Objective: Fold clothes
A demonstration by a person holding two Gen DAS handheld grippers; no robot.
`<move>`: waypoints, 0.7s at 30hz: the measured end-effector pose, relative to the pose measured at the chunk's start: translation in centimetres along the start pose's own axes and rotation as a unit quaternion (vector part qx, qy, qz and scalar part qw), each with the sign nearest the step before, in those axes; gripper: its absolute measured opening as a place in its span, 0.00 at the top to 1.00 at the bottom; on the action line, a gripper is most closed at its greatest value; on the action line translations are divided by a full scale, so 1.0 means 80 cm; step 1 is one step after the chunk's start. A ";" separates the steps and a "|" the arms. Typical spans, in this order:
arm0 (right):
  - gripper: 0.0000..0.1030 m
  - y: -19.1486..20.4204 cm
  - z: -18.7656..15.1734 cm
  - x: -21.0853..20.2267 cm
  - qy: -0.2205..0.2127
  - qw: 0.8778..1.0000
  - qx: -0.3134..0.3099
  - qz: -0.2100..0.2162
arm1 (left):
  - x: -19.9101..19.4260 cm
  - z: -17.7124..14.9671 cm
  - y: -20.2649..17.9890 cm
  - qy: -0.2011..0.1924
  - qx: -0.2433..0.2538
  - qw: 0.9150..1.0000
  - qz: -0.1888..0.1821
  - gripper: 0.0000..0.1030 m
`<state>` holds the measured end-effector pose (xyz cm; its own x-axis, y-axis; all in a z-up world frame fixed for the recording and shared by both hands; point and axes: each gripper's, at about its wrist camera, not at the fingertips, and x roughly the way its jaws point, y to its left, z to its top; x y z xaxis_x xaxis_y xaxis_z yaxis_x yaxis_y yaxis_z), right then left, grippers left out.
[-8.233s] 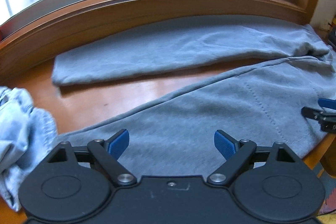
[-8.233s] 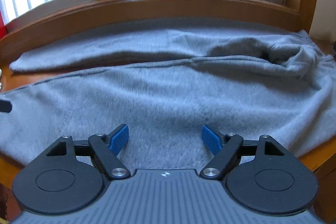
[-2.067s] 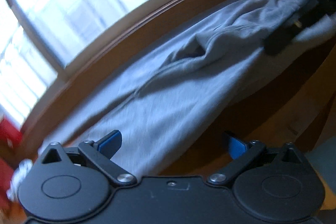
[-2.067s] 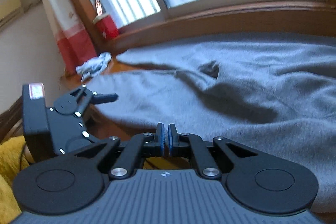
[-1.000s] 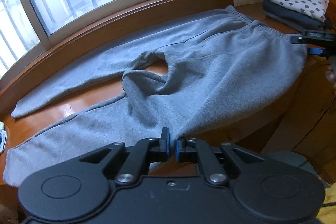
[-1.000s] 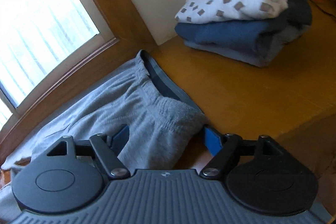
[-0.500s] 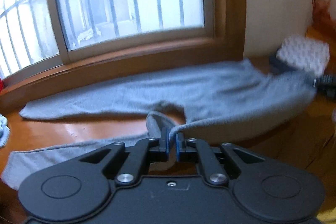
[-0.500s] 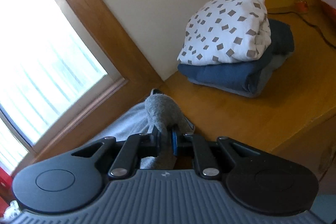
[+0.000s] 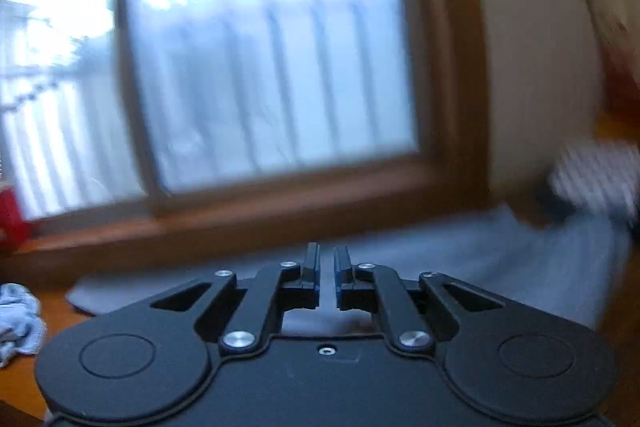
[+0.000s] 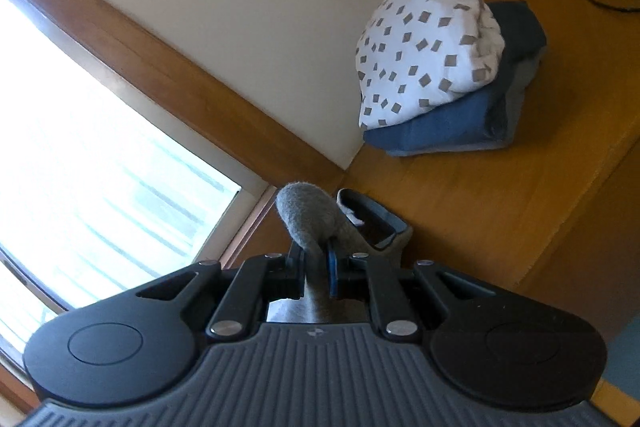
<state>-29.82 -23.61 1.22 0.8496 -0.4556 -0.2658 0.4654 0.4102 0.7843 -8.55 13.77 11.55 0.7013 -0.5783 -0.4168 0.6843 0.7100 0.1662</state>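
**Sweatpants pinched at both ends, first fold not yet laid**

The grey sweatpants lie stretched along the wooden table under the window, one leg running toward the left end. The left-wrist view is blurred, so the cloth's outline there is soft.

Right gripper: jaws nearly together, pads pressing a bunched fold of grey fleece that bulges up above the fingertips. The waistband, with its darker inner lining, hangs open just behind the pinch. This end of the garment is off the table surface.

Left gripper: jaws drawn close with only a narrow slit between them. Something dark sits below the slit, but the blur keeps me from telling whether fabric is caught there. I cannot confirm a hold from this view.

Progress, as judged: early on this garment. The pants are spread, not folded; no crease or doubled layer is visible. A folded stack stands well apart at the right end of the table, the white patterned piece on top of blue ones, so other items look finished. A crumpled pale cloth at the far left looks unfolded. Remaining: bring one half of the pants over the other, fold down, move to the stack.

Pose: the right gripper is rolled noticeably, the window frame running diagonally across its view. The left gripper aims slightly downward toward the window sill, roughly level in roll.
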 end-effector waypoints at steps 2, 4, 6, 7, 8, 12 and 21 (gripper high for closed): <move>0.89 0.008 0.004 0.013 0.005 1.000 -0.010 0.003 | 0.020 -0.020 -0.013 0.040 0.026 0.999 -0.021 0.77; 0.89 0.018 0.009 0.026 0.011 1.000 -0.023 0.005 | 0.035 -0.038 -0.022 0.069 0.027 0.996 -0.043 0.64; 0.89 0.031 0.013 0.036 0.013 0.999 -0.051 0.000 | 0.052 -0.056 -0.027 0.094 0.025 0.994 -0.058 0.51; 0.89 0.034 0.014 0.042 0.014 0.998 -0.067 -0.006 | 0.062 -0.069 -0.028 0.105 0.028 0.993 -0.050 0.49; 0.89 0.036 0.015 0.048 0.015 0.996 -0.083 -0.015 | 0.074 -0.084 -0.028 0.119 0.032 0.992 -0.036 0.48; 0.87 0.030 0.009 0.067 0.030 0.986 -0.155 -0.054 | 0.116 -0.138 -0.013 0.189 0.018 0.982 -0.002 0.50; 0.85 0.001 -0.017 0.075 0.060 0.961 -0.246 -0.108 | 0.139 -0.116 -0.011 0.160 -0.024 0.987 -0.028 0.43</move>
<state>-24.35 -25.22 -1.12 0.7282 -0.4904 -0.4787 0.6707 0.6534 0.3510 -3.19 10.46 -1.50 0.5588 -0.4666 -0.6855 0.7048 0.7029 0.0960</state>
